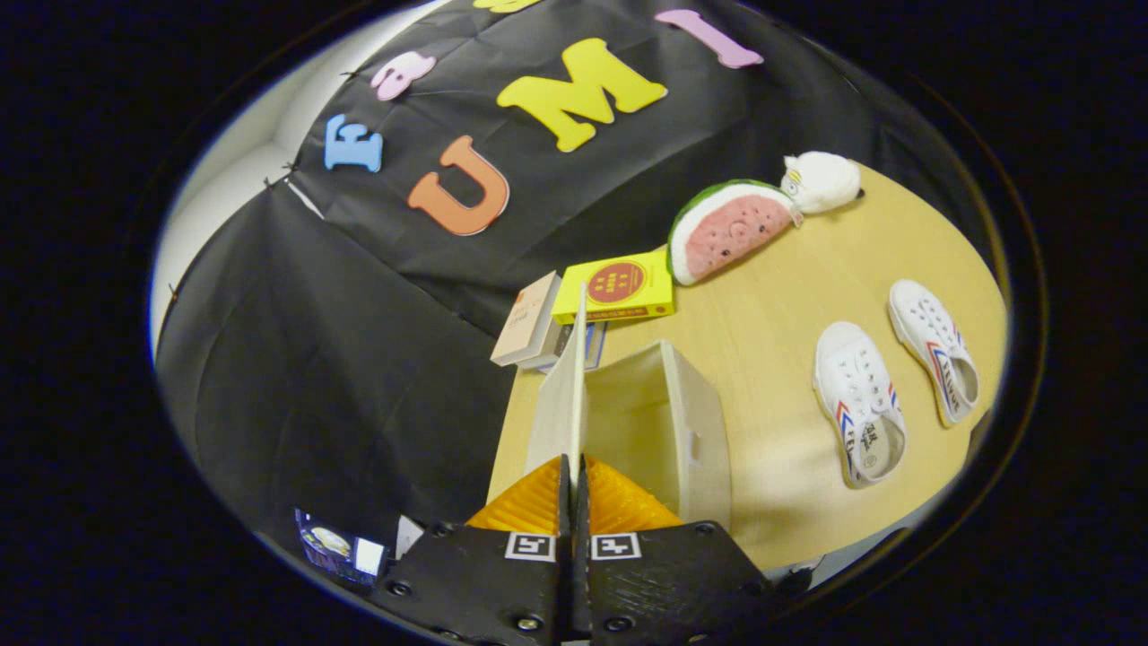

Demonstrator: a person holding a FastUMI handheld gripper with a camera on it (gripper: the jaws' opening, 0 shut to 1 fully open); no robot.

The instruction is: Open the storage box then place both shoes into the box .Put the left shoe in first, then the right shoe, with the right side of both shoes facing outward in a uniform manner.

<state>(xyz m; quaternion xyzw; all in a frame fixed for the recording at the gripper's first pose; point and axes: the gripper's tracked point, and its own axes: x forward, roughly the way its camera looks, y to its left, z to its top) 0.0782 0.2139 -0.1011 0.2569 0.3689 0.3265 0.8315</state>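
While my gripper pinches the raised lid of the storage box between nearly closed fingers, the box stands open on the table. Right of the box lie both shoes: near shoe, far shoe. Beyond the box I see books and a watermelon plush.

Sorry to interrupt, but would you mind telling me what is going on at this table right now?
A person is working a handheld claw, and its fingers are pinched on the raised lid of the storage box, holding it upright so the box stands open. Nothing is visible inside it yet. Both white shoes lie side by side on the wooden table beyond the box, not yet picked up.
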